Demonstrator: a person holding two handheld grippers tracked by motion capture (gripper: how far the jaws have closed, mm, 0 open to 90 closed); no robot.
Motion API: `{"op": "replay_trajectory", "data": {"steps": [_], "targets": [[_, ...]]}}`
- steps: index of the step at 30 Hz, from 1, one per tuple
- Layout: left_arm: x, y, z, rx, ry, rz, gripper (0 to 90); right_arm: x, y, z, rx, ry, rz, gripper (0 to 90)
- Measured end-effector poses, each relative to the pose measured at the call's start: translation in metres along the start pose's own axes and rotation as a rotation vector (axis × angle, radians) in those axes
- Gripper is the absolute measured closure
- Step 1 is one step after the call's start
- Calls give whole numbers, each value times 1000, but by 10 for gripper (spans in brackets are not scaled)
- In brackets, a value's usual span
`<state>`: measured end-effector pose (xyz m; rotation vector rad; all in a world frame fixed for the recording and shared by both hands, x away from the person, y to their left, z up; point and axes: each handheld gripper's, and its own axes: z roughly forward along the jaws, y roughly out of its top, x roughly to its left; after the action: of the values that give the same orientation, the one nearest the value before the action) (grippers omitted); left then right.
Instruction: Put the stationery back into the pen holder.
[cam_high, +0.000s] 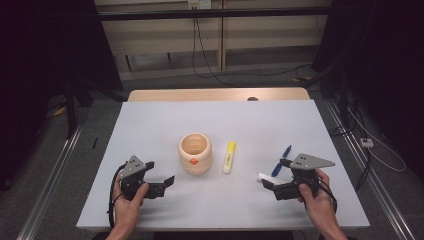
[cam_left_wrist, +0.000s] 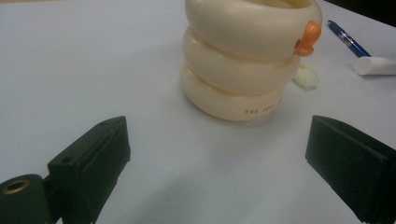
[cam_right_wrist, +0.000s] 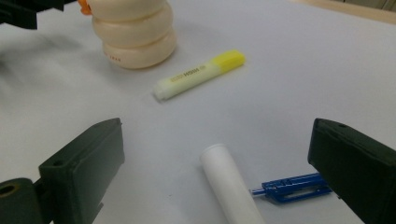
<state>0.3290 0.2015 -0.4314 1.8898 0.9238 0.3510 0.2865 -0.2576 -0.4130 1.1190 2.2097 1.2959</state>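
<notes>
Both grippers gape wide, holding nothing: left gripper (cam_high: 169, 183) near the front-left corner faces the cream holder (cam_high: 195, 153) mid-tabletop; right gripper (cam_high: 267, 184) straddles the white tube (cam_right_wrist: 232, 186). If I close carelessly, I'd catch the blue pen (cam_right_wrist: 294, 187) too.

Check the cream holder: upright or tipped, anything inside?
Upright: the cream holder stands on its base on the table, mouth up. What shows of the inside looks empty; the bottom is hidden.
</notes>
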Motion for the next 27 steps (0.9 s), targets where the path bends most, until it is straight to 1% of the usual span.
{"op": "replay_trajectory", "data": {"steps": [1,5,7,10,12,14,17,18,19,21,23,24,27], "targets": [[0,0,0,-1,-1,2,65,-1,2,2,24,6,-5,38],[-1,0,-1,-9,-3,0,65,-3,14,12,82,65,-30,41],[-1,0,-2,-12,-3,1,65,-5,19,17,98,95,-29,43],[0,-1,-2,-11,0,-4,65,-7,20,24,101,93,-26,47],[0,-1,-2,-10,-2,-6,64,-8,21,29,119,122,-16,48],[0,-1,-3,-18,-1,-6,65,-9,22,32,147,125,-22,53],[-1,0,-3,-24,-4,-3,65,-11,26,36,163,124,-19,51],[-1,0,-2,-18,-3,-1,65,-13,28,38,167,126,-16,55],[-1,0,-2,-16,-4,2,66,-15,30,40,178,133,-13,58],[-1,-1,-1,-19,-5,-4,66,-18,36,45,214,152,-16,58],[-1,0,-2,-17,-5,1,66,-21,40,48,236,156,-21,60],[0,0,-2,-17,-5,0,66,-23,42,50,244,160,-31,62],[0,-1,-1,-20,-6,-11,66,-23,48,56,266,134,-62,72]]}}
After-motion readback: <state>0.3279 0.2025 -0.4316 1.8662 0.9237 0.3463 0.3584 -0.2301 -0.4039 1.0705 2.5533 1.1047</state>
